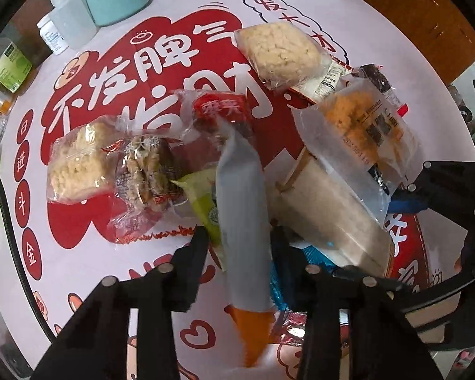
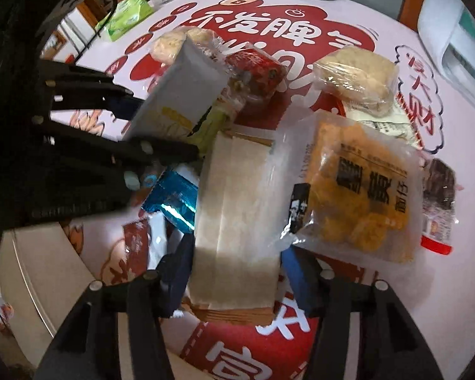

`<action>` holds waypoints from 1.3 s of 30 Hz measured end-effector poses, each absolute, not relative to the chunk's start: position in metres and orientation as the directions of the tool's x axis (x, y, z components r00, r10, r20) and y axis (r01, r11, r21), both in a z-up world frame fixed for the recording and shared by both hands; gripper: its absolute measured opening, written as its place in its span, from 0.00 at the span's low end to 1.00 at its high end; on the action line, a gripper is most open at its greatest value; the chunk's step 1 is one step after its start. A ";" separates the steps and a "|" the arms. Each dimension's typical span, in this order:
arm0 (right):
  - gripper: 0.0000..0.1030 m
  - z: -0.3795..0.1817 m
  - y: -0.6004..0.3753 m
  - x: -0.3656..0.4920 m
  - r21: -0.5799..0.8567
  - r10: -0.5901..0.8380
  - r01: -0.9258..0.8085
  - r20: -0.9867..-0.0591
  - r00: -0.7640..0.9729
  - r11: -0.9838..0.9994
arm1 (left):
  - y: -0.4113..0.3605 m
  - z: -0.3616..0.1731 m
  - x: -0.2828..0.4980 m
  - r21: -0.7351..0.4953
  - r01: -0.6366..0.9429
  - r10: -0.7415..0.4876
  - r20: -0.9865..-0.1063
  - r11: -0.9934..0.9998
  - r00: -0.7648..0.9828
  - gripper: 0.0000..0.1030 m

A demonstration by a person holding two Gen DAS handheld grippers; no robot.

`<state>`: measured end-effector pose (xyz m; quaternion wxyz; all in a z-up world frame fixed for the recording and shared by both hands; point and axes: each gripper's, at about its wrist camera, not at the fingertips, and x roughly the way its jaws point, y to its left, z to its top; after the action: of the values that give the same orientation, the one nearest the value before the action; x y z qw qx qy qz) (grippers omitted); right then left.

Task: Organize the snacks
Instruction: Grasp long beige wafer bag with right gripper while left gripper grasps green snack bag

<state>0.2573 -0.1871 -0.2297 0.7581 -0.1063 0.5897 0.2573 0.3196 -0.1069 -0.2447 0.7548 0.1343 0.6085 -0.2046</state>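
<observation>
Packet (image 1: 242,209) sits clamped between left tongs (image 1: 237,237); paper bag (image 2: 237,221) between right tongs (image 2: 237,272).

The left gripper (image 1: 237,247) fingers (image 1: 197,253) pinch a grey packet (image 1: 242,209) above the snack pile.

My left gripper (image 1: 237,240) points forward and down, its two black fingers (image 1: 194,253) clamped from either side on a flat grey-and-orange packet (image 1: 243,221) that stands up between them. From the right wrist view I see that same gripper (image 2: 161,126) reaching in from the left, level. My right gripper (image 2: 237,272) has its fingers (image 2: 177,272) pressed against both sides of a tan paper bag (image 2: 237,221), gripping it.
</observation>
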 end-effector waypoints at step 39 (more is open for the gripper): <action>0.53 -0.033 -0.245 0.031 0.253 0.476 -0.424 -0.659 0.583 0.870 | -0.034 0.018 0.079 -0.121 0.434 -0.359 -0.774 0.893 0.521 0.27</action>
<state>0.0306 -0.2452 -0.0331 0.8890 0.0341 0.3801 0.2531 0.0787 -0.0342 0.0180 0.8710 0.0437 0.4331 -0.2276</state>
